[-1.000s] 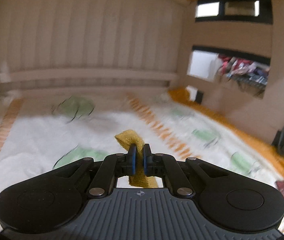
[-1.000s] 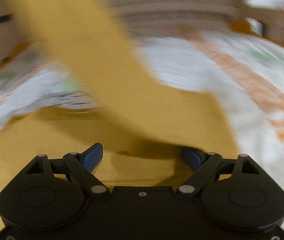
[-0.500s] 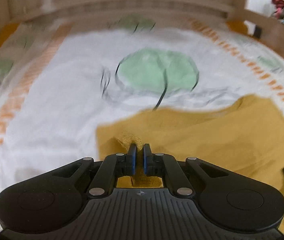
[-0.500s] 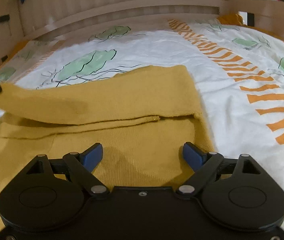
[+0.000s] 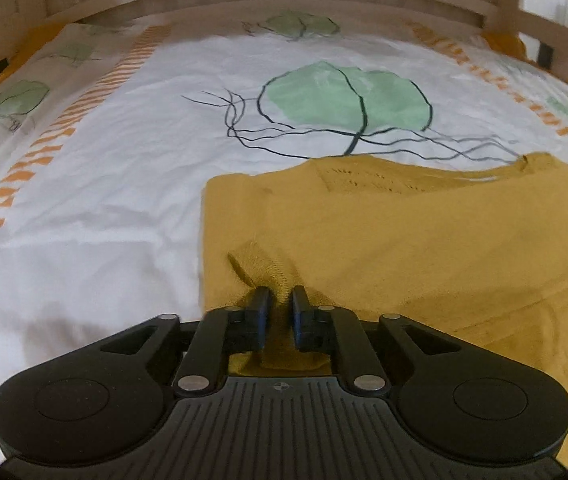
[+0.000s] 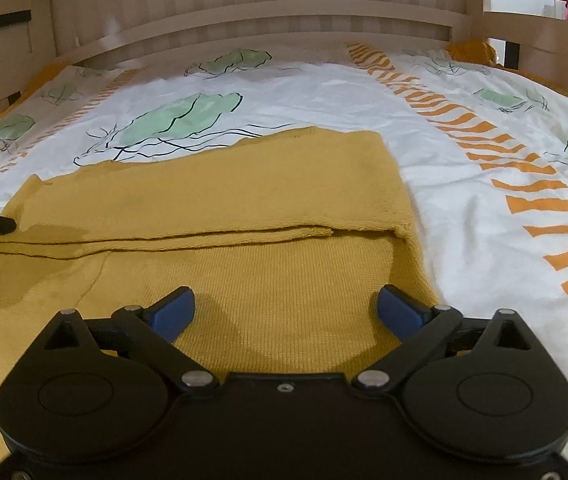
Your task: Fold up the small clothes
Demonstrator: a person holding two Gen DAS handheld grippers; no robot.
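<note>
Garment: mustard knit top (image 6: 243, 200), folded across the bedsheet (image 5: 103, 200), laid flat for the next fold.
Left gripper (image 5: 279, 304): narrow, just been opening; folded edge loosely between, likely for release.
Right gripper (image 6: 286, 312): spread wide, just been opening, empty, lower centre.

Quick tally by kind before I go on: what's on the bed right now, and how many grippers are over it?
Mustard knit garment: 1
Printed bed sheet: 1
Grippers: 2, left gripper and right gripper
Total: 4

Yellow knit garment (image 6: 243, 200) cut off at left and bottom edges
</note>
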